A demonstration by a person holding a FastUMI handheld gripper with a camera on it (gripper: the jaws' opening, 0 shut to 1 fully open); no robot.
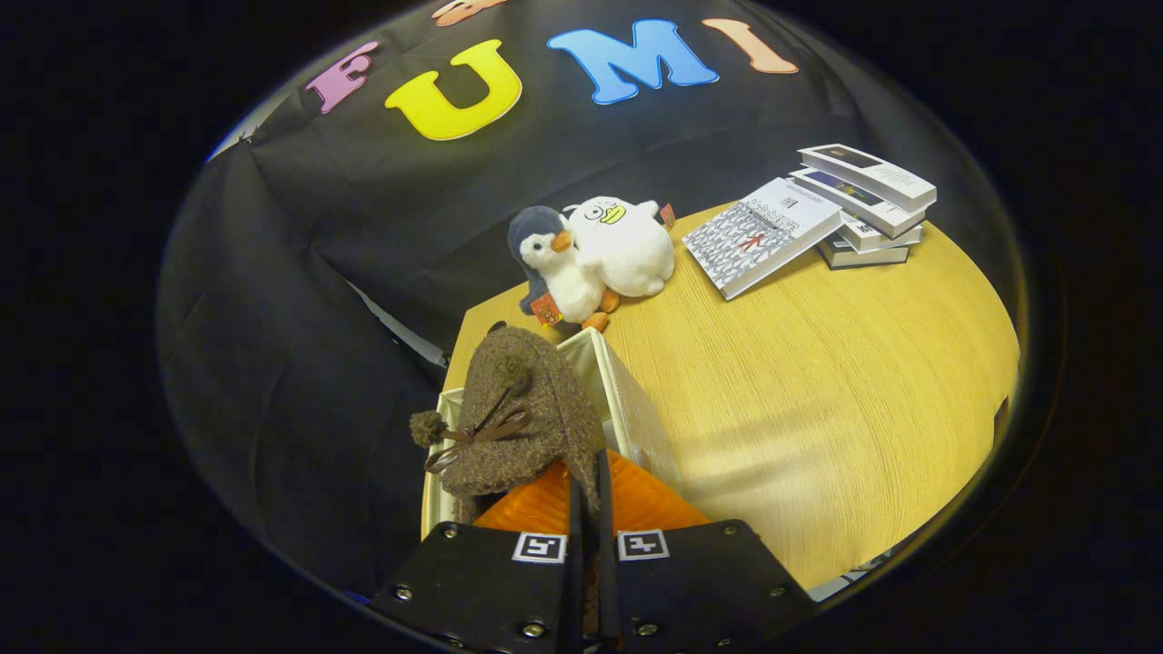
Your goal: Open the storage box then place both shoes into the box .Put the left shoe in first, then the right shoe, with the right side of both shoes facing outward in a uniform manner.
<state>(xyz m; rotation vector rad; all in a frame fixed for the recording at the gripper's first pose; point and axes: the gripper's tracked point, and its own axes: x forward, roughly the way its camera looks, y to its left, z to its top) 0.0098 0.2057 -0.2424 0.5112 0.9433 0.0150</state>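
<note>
A brown fuzzy shoe [522,413] with pom-poms and a brown lace bow hangs toe-away from me, just ahead of my fingers. My gripper [589,495] is shut on the shoe's rear edge, the two fingers pressed close together with a thin strip of the shoe between them. Directly beneath the shoe stands the white storage box [627,400], open at the top, with its right wall and far corner showing. The shoe covers most of the box's opening, so its inside is hidden.
The box stands at the left end of a round wooden table [818,391]. Two plush toys, a grey penguin [554,263] and a white duck [627,245], sit beyond the box. A stack of books [863,204] and one leaning book [759,234] lie farther right.
</note>
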